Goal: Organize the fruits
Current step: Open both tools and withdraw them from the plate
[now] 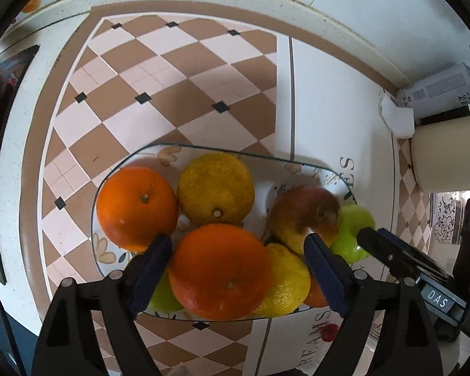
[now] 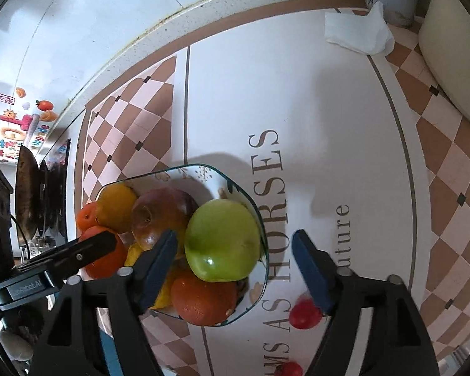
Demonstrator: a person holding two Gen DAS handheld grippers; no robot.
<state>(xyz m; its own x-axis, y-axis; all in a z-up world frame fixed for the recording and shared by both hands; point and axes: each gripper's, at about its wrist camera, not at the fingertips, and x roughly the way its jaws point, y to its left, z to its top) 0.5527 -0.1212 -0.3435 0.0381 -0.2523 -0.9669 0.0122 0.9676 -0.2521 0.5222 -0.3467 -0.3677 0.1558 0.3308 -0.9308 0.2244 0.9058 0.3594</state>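
Both claws spread: left claw [image 1: 236, 246] straddles a firm orange [image 1: 219, 271]; right claw [image 2: 235, 246] brackets the slick green apple [image 2: 222, 239] — grip its middle.

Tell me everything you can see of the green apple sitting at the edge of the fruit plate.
The smooth, glossy green apple is round, whole and unbruised on its visible side, with a small highlight. It sits atop the pile at the right end of the patterned glass plate, leaning against the reddish-yellow apple and resting above an orange. The open right gripper straddles it; contact is unclear.
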